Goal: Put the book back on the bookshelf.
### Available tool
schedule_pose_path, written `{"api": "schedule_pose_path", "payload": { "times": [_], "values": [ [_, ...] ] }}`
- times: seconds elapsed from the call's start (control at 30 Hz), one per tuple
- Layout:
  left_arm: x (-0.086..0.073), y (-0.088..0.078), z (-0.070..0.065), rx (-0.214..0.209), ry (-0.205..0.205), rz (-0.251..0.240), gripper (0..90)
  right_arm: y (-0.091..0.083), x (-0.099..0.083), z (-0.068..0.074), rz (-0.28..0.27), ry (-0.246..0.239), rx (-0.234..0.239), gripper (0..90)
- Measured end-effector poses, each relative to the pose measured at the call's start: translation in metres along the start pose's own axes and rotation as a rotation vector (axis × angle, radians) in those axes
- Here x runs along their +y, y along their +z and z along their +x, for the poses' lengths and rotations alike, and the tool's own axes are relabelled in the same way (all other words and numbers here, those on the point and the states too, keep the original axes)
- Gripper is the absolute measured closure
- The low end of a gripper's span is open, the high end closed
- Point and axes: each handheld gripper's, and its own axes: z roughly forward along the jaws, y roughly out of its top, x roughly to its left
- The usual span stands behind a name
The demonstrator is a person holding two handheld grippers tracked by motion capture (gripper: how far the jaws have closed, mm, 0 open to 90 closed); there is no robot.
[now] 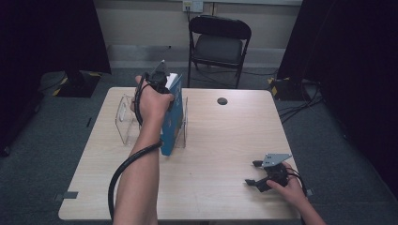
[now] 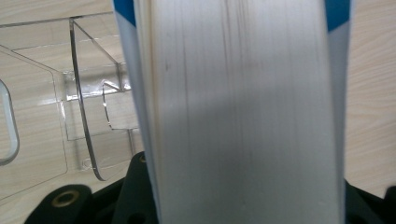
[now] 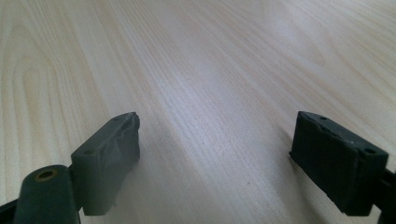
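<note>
The left tool (image 1: 159,79) is clamped on a thick book (image 1: 172,117) — blue cover, pale ribbed page edges — standing upright in a clear plastic rack (image 1: 126,123) at the far left of the pale wood-grain worktop (image 1: 220,140). The right tool (image 1: 256,174) rests near the right edge, its blunt black jaws wide apart over bare wood.
</note>
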Motion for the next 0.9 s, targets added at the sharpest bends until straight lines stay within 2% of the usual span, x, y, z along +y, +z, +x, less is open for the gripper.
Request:
{"api": "schedule_pose_path", "payload": {
  "times": [0.17,0.2,0.23,0.3,0.5,0.67,0.9],
  "values": [
    [0.0,0.003,-0.001,0.01,-0.001,0.0,61.6,0.0,0.0,0.0,0.0,0.0,0.0,14.5],
    [0.001,0.004,-0.001,0.009,0.011,0.0,61.6,0.0,0.0,0.0,0.0,0.0,0.0,14.5],
    [0.0,0.005,-0.002,0.012,0.0,-0.004,61.6,0.0,0.0,0.0,0.001,0.001,0.0,14.5],
    [0.0,0.007,-0.002,0.013,0.013,-0.003,61.6,0.0,0.0,0.0,0.001,0.0,0.0,14.5],
    [0.001,0.01,-0.003,0.018,-0.008,-0.011,61.7,0.0,0.0,0.0,0.001,0.001,0.001,14.5],
    [0.001,0.011,-0.005,0.029,-0.004,-0.036,61.6,0.0,0.0,0.0,0.0,0.002,0.0,14.5],
    [0.0,0.016,-0.008,0.046,0.014,-0.045,61.5,0.001,0.001,-0.001,0.0,0.004,-0.004,14.5]
  ]
}}
